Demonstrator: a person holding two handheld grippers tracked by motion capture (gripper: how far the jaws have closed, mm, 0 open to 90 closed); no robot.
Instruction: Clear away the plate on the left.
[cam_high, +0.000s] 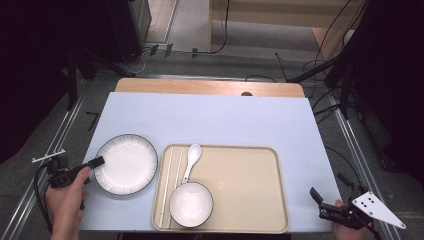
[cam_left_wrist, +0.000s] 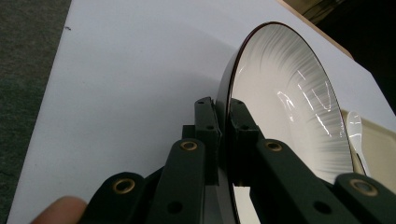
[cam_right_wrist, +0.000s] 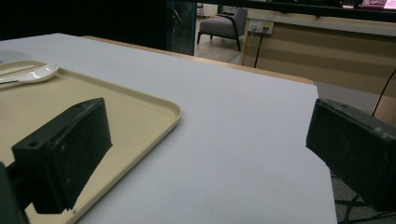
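The left gripper (cam_high: 96, 162) pinches the near rim of the white plate (cam_high: 126, 163), which lies on the counter (cam_high: 225, 120) just beside the tray (cam_high: 240, 190), an edge hold suited to lifting it. The right gripper (cam_high: 320, 202) waits with jaws wide apart and empty, off the tray's far corner.

Left gripper (cam_high: 95, 163), held in the left hand (cam_high: 65, 197), has its jaws clamped together; right gripper (cam_high: 320, 199) jaws stand wide apart.

The right tongs (cam_high: 317, 199) run off the high view's bottom edge; the plate (cam_left_wrist: 289, 107) — its lower rim — is cut off behind the left tongs (cam_left_wrist: 223, 122).
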